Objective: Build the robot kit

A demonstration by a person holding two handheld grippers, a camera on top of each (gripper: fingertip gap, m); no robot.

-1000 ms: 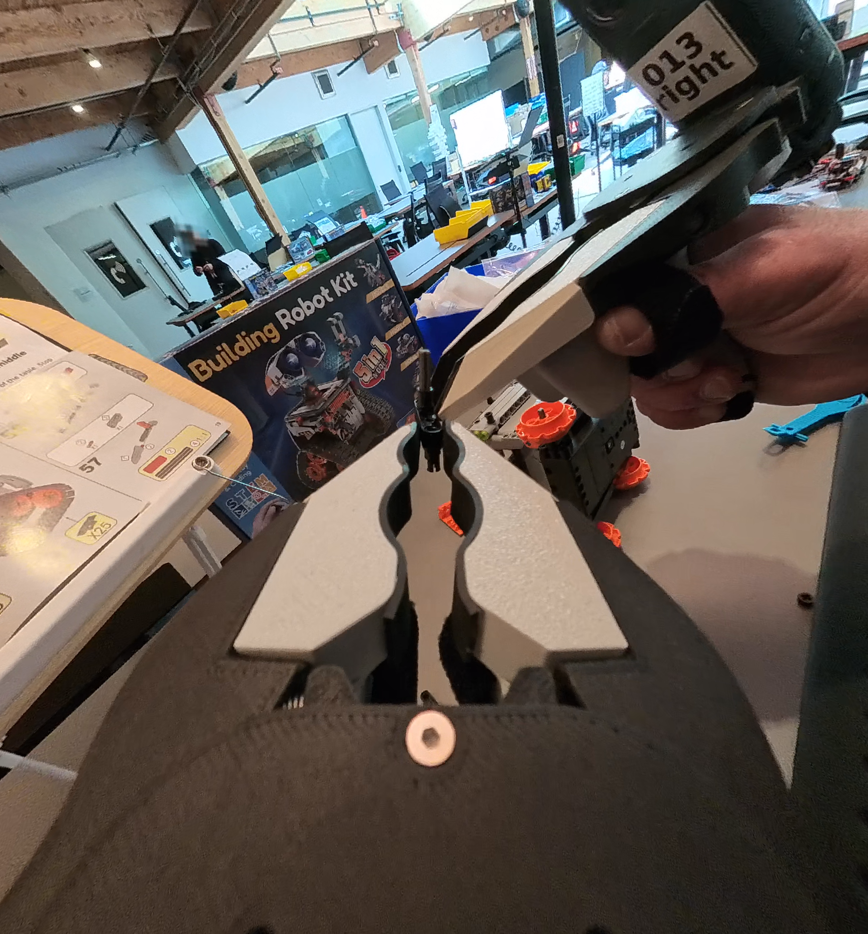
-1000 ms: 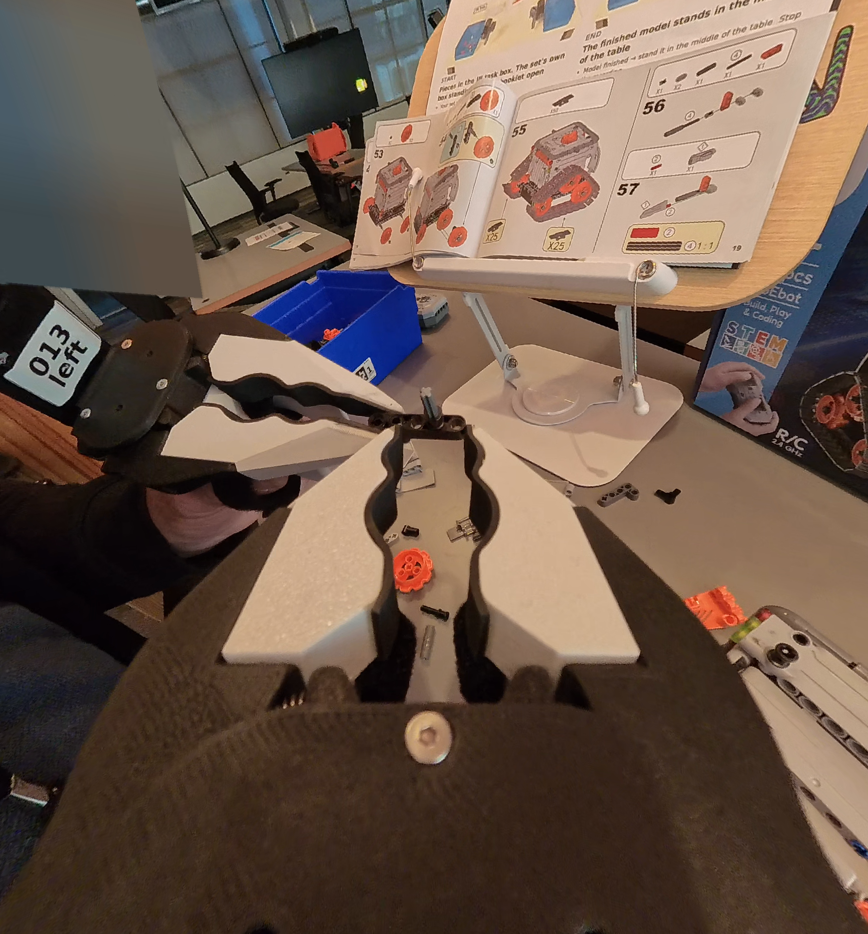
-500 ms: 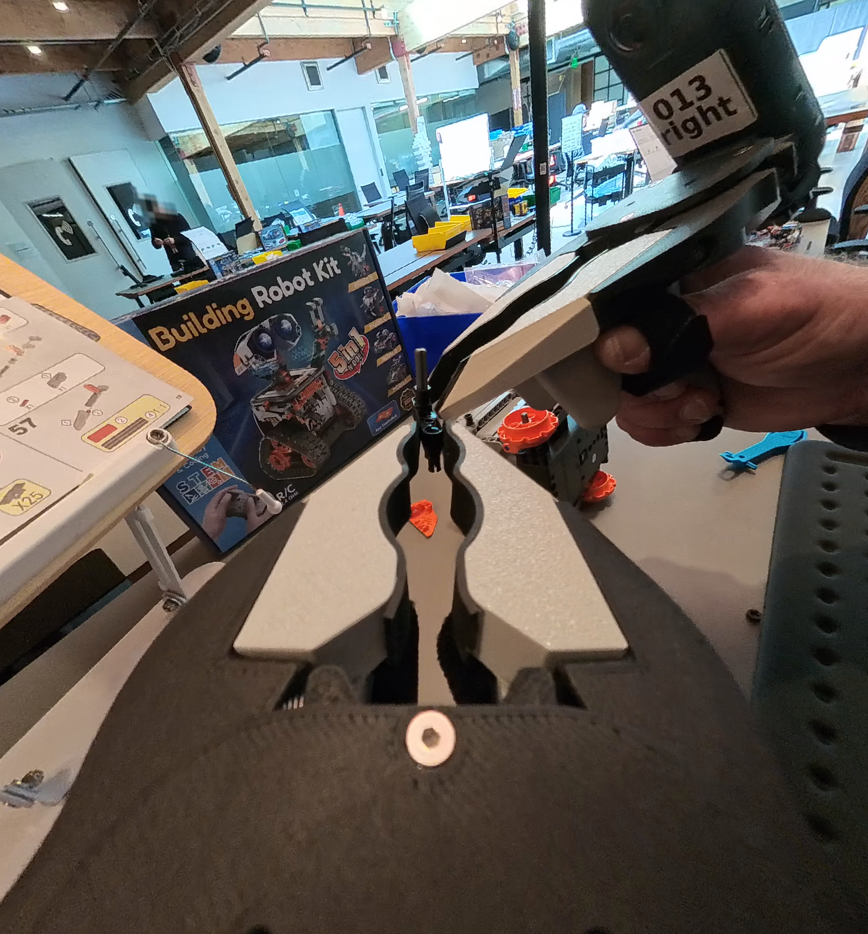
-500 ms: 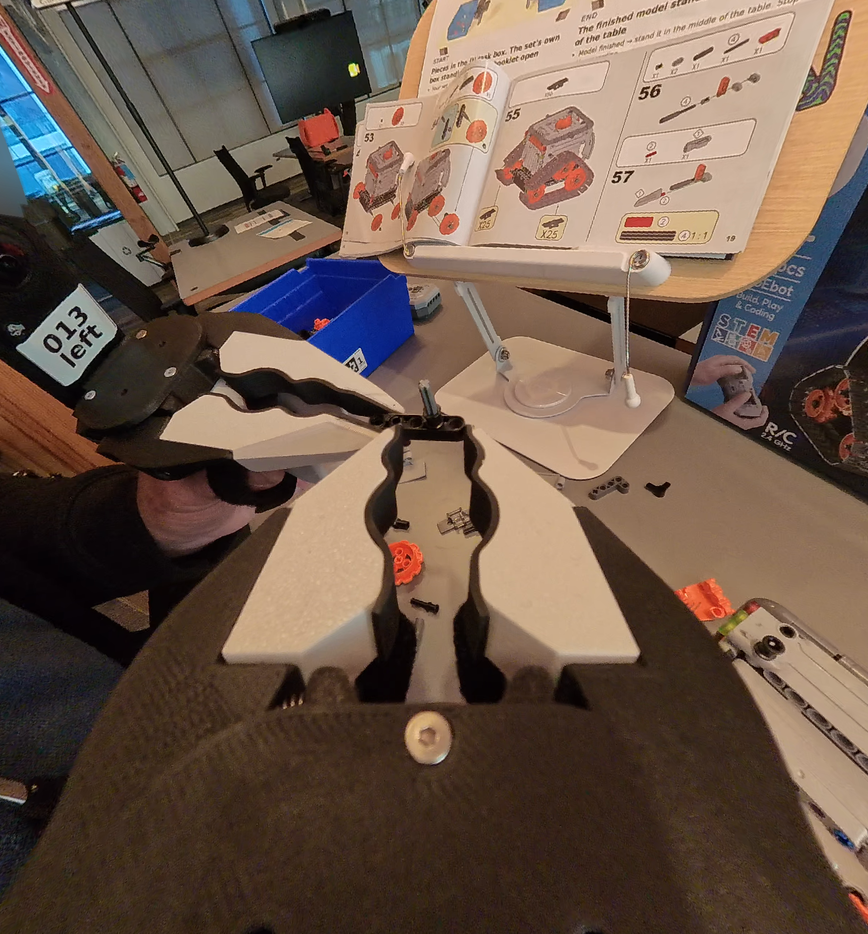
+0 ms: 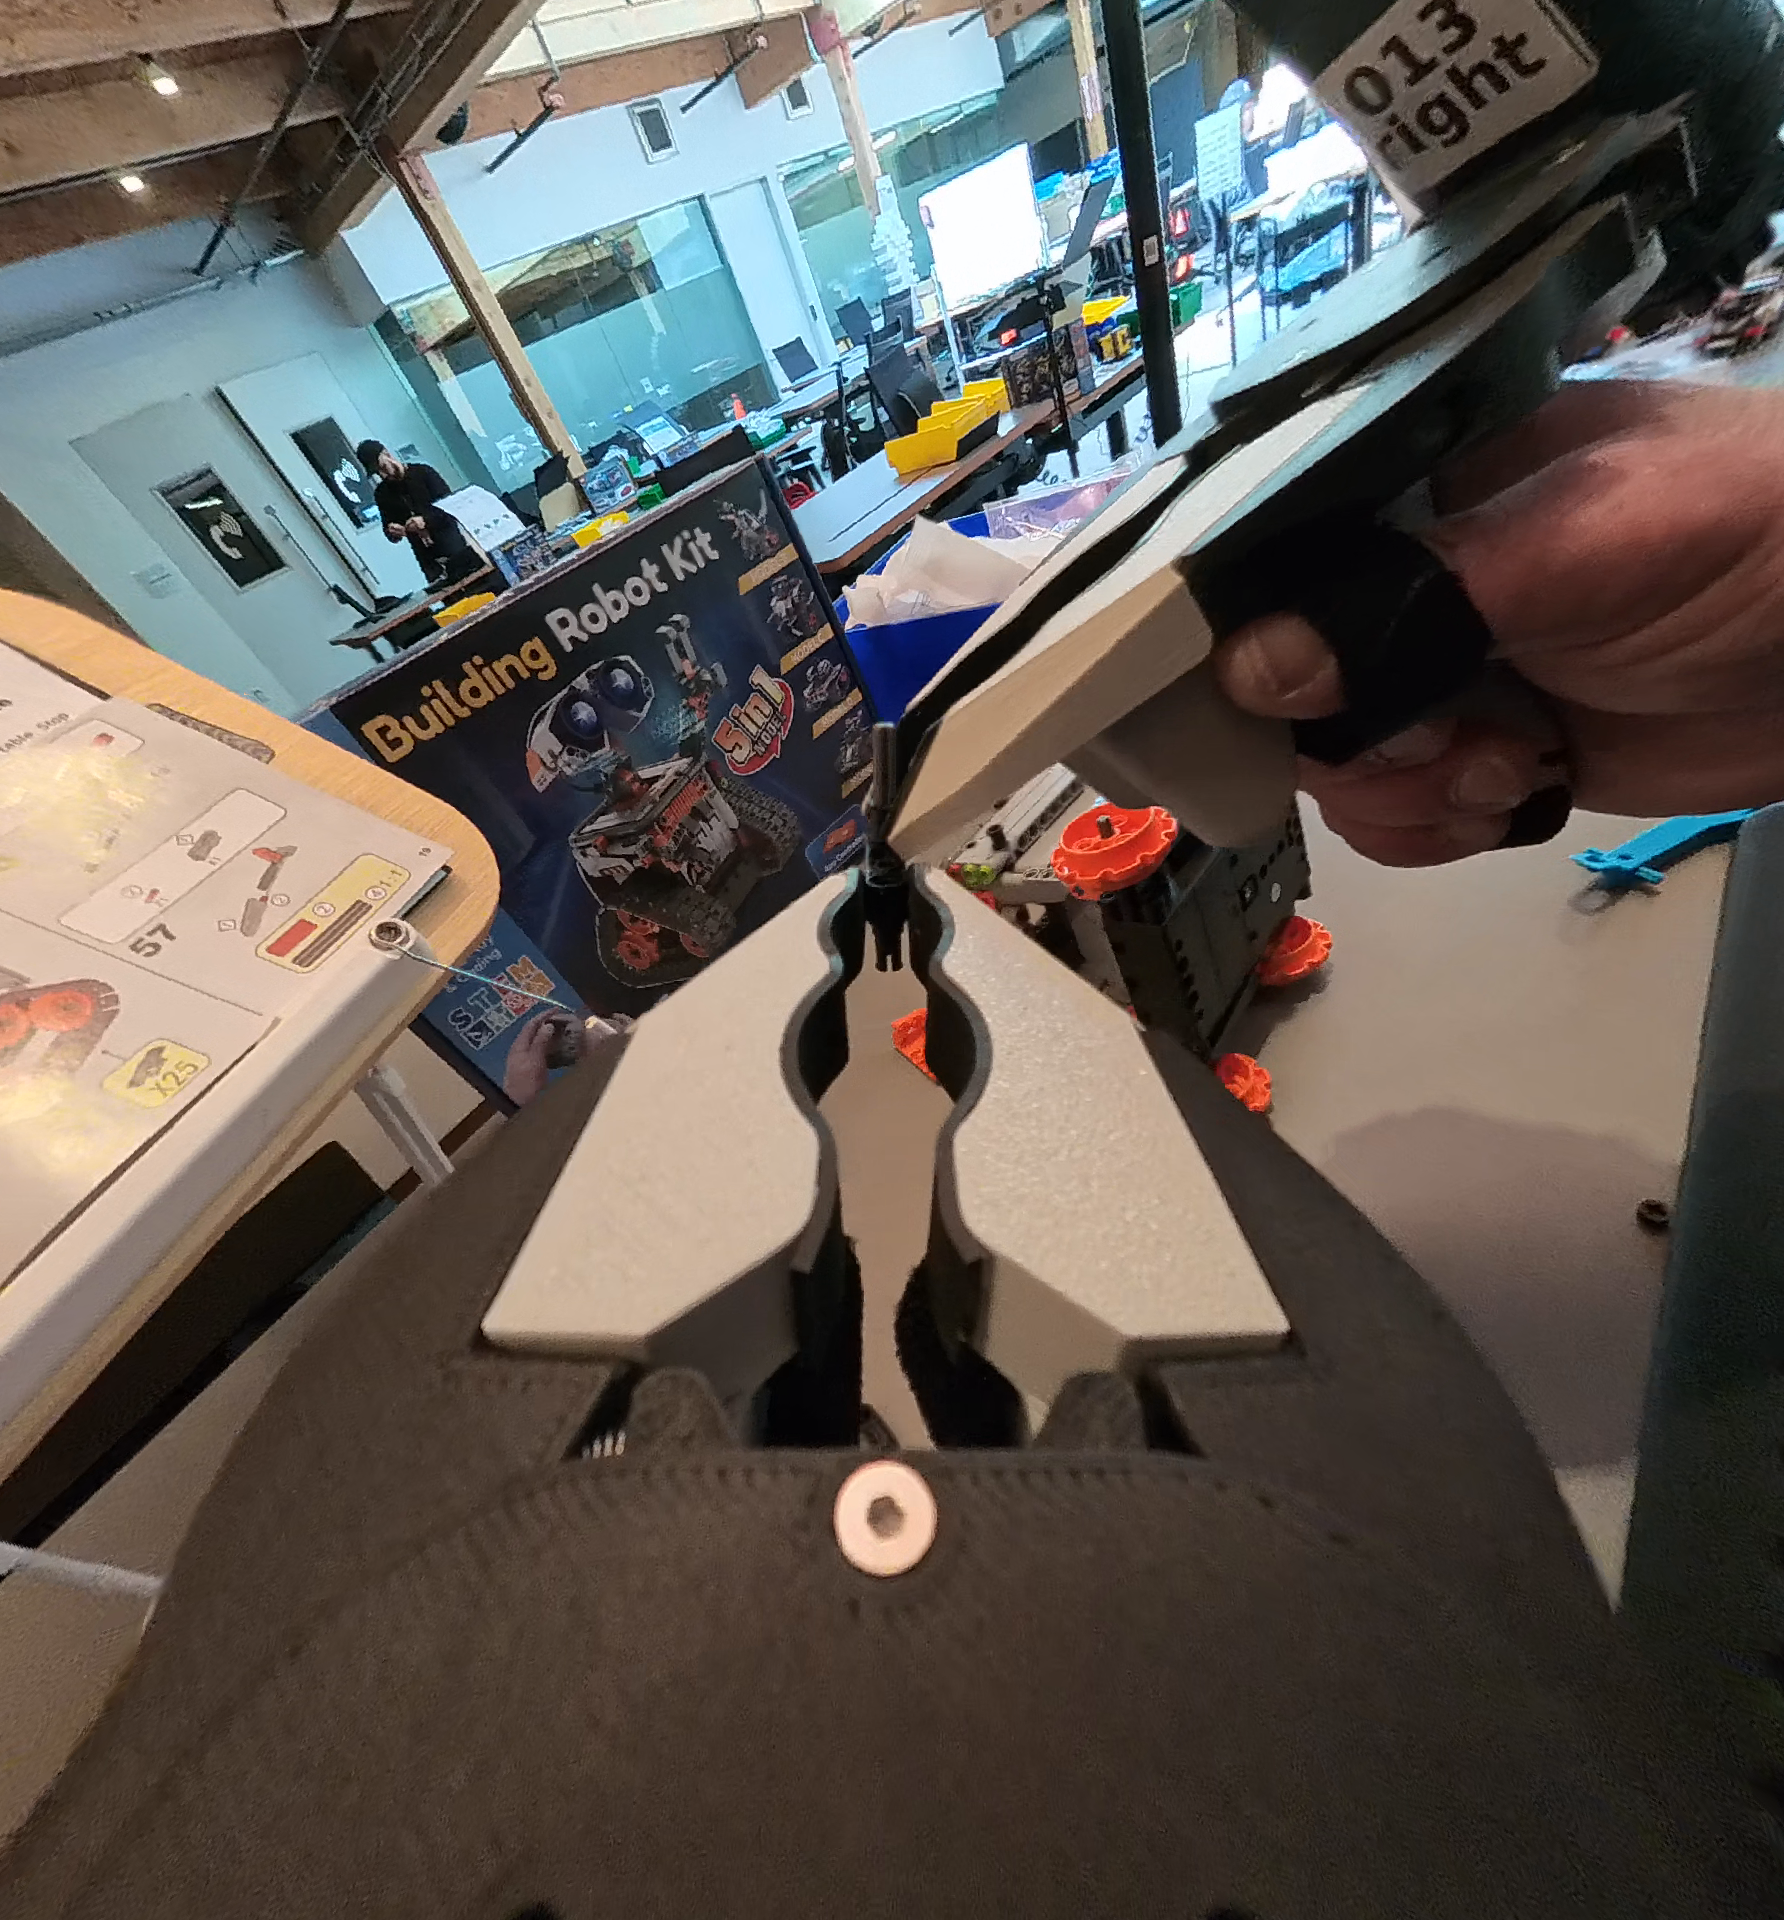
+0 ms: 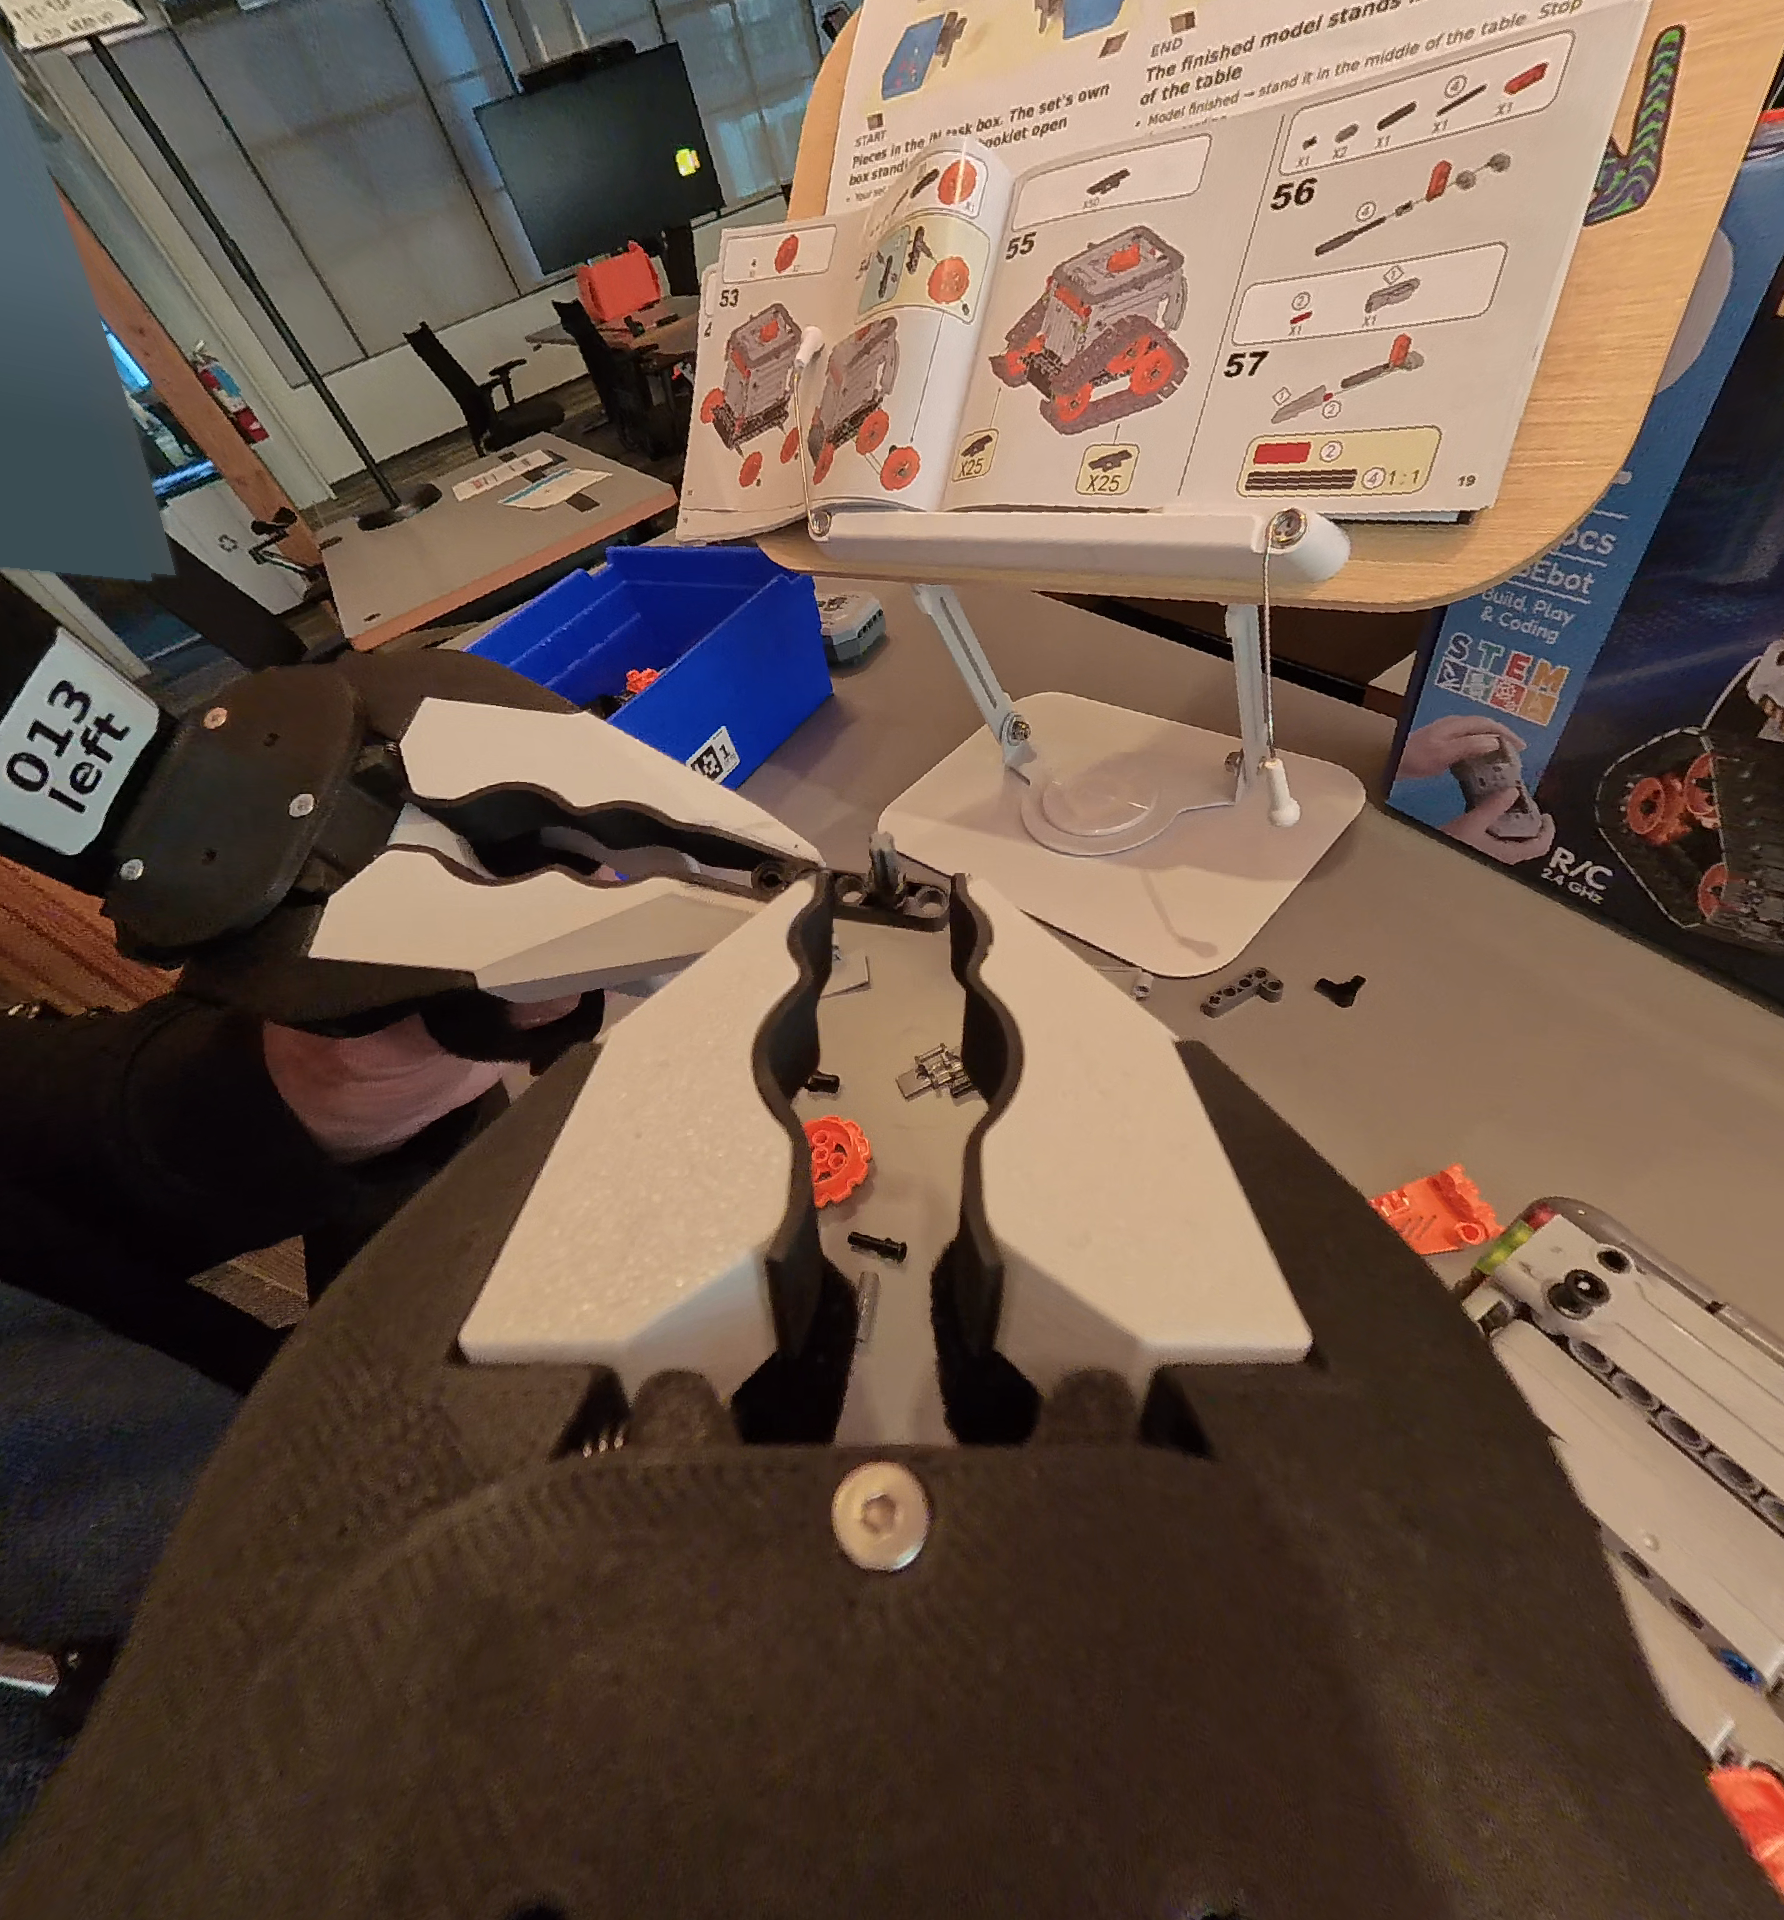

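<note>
1. A small black plastic beam [image 6: 893, 896] with round holes is clamped across the tips of the right gripper [image 6: 890, 902], its fingers closed to the width of the piece. A short grey axle [image 6: 883, 854] stands upright from the beam's middle.

2. The left gripper [image 5: 886, 914] is closed to a narrow slit at its tips, pinching the same black piece edge-on, so both grippers meet on it above the table [image 6: 1490, 1060]. In the left wrist view the axle [image 5: 884, 764] rises beside the right gripper's pale finger.

3. Both grippers have matte, grainy grey fingers with wavy black inner linings, set in coarse black printed bodies; a hand [image 5: 1615, 623] grips the right one's handle.

4. On the smooth grey table below lie an orange toothed wheel [image 6: 834, 1158], a black pin [image 6: 875, 1244], a grey pin [image 6: 867, 1299] and a small dark grey connector [image 6: 935, 1070].

5. A blue plastic bin [image 6: 722, 665] stands behind the left gripper with small orange parts inside; what else it holds cannot be told.

6. A wooden book stand [image 6: 1553, 520] on a white metal base holds an open instruction booklet [image 6: 1127, 312].

7. A glossy dark blue kit box [image 5: 639, 758] stands upright beside the stand; a half-built grey and black model [image 5: 1179, 894] with orange wheels sits near it.
</note>
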